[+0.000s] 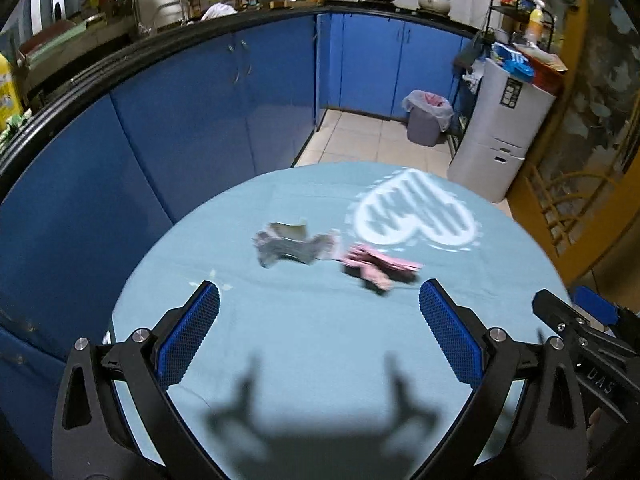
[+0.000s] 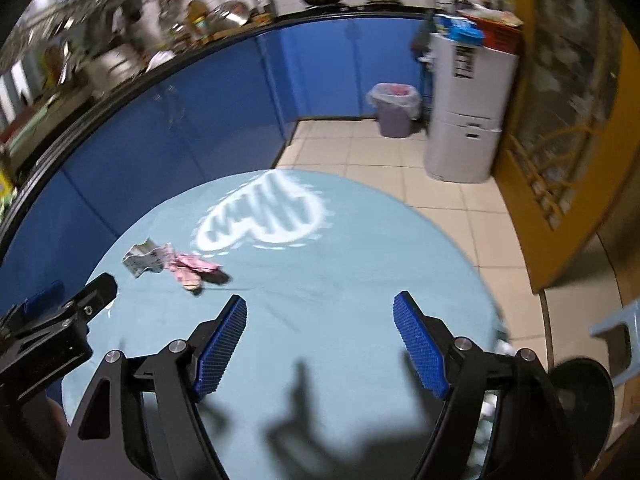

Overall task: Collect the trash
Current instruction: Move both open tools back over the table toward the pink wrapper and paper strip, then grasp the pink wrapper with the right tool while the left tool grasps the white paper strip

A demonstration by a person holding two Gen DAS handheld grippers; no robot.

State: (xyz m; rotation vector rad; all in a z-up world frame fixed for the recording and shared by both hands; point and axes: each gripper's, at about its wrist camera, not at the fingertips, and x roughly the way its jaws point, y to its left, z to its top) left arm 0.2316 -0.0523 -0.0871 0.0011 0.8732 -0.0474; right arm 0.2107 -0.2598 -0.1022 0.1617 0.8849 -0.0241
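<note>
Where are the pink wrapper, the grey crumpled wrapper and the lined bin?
pink wrapper [image 1: 374, 266], left wrist view, on its crumpled middle.
grey crumpled wrapper [image 1: 288, 246], left wrist view, on its centre.
lined bin [image 2: 394, 118], right wrist view, on its grey side wall.

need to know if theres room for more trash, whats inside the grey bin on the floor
The grey bin holds a clear liner bag, with something pink showing at the top. Its walls hide everything lower down, so how full it is cannot be told.
</note>
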